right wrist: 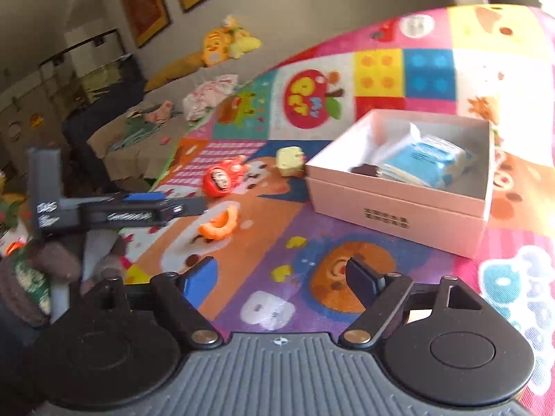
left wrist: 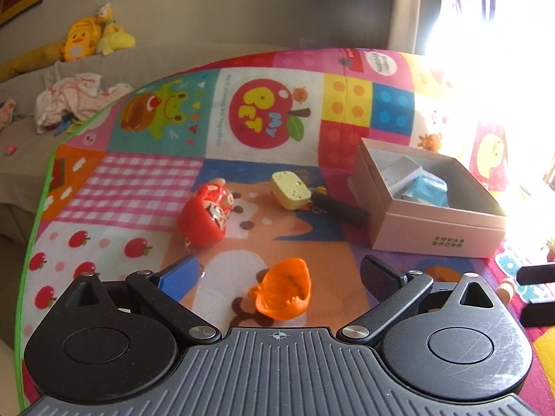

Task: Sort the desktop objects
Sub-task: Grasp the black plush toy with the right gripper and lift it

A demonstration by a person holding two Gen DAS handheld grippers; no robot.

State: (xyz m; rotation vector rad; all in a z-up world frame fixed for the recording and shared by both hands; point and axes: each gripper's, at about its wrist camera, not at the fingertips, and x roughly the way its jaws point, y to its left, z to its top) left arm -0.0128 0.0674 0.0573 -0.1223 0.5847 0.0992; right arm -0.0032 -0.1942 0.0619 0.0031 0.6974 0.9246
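Three toys (left wrist: 204, 216) lie on the mat beside one open box (left wrist: 433, 222).

We've got both grippers angled down, left gripper (left wrist: 277, 274) jaws spread wide with nothing gripped, right gripper (right wrist: 281, 277) also gaping and empty, our gloved left hand (right wrist: 52, 270) at its 9 o'clock.

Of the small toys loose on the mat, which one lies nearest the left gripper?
The orange toy, just ahead of the open left gripper; the red doll and yellow block lie farther off.
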